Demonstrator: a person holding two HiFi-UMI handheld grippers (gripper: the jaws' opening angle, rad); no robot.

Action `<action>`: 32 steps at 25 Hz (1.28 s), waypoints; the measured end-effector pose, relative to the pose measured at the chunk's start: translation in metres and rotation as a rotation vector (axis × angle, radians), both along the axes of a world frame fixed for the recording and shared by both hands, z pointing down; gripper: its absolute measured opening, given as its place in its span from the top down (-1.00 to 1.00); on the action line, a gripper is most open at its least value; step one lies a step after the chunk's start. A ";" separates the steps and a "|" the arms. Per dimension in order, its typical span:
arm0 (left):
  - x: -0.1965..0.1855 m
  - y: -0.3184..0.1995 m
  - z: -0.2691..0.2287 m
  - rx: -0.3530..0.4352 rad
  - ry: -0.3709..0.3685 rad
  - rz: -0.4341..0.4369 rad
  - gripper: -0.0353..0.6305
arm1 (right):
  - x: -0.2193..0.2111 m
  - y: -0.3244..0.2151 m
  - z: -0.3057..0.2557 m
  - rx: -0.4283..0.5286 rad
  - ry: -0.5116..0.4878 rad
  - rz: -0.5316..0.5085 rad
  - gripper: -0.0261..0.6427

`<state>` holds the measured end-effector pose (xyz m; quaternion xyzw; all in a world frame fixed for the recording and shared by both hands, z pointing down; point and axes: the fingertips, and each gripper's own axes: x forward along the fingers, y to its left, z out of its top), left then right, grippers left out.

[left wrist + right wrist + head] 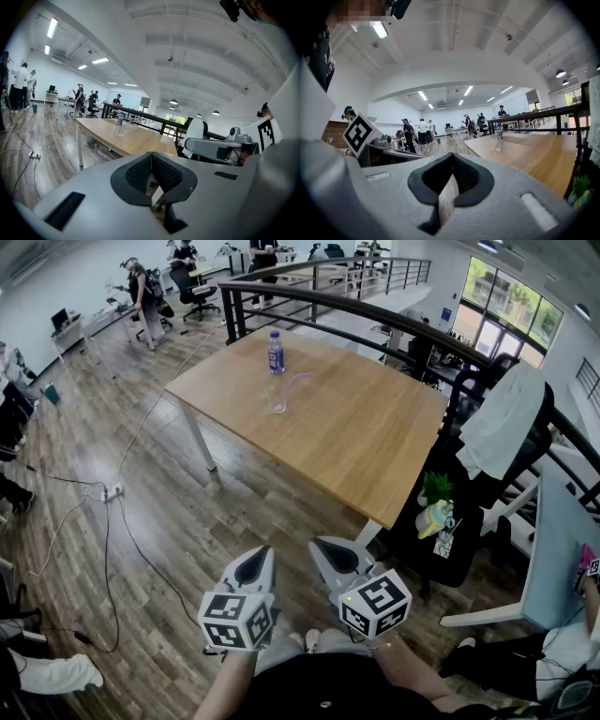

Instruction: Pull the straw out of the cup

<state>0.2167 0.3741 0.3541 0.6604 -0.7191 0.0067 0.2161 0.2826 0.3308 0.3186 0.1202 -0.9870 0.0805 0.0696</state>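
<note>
Looking down in the head view, open floor (187, 521) is seen before the table (375, 456). The cup (278, 401), with the straw (300, 381) in it, stands near the table's far side beside a bottle (276, 352). Left gripper view: the left gripper (151, 154) is held low, jaws pressed together, empty. Right gripper view: the right gripper (452, 157) is likewise closed on nothing, with the table well ahead.

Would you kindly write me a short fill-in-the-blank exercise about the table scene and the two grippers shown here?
1. The pink straw rests in the clear ____ on the wooden table.
2. The left gripper has its jaws ____.
3. The right gripper, well short of the table, holds ____.
Missing words: cup; shut; nothing.
</note>
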 end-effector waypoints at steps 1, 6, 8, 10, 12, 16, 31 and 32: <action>0.000 -0.001 0.000 0.004 0.004 -0.005 0.84 | 0.001 0.000 0.000 0.004 0.001 -0.003 0.93; 0.001 -0.002 0.005 0.005 0.020 -0.030 0.84 | 0.004 0.000 0.008 -0.011 0.011 -0.015 0.93; 0.002 -0.002 0.005 -0.001 0.013 -0.030 0.84 | 0.006 -0.002 0.009 -0.009 0.018 -0.009 0.93; 0.003 -0.001 0.006 -0.005 0.012 -0.034 0.84 | 0.009 -0.004 0.009 -0.004 0.020 -0.002 0.93; 0.004 -0.001 0.007 -0.005 0.018 -0.037 0.84 | 0.010 -0.004 0.009 -0.007 0.011 -0.003 0.93; 0.013 -0.006 0.007 0.027 0.031 -0.009 0.84 | 0.015 -0.004 0.004 -0.062 -0.040 -0.034 0.93; 0.033 -0.015 0.023 0.030 0.044 -0.039 0.84 | 0.017 -0.013 0.014 -0.061 -0.049 -0.082 0.93; 0.029 -0.017 0.024 0.030 0.046 -0.040 0.84 | 0.015 -0.016 0.014 -0.055 -0.043 -0.076 0.93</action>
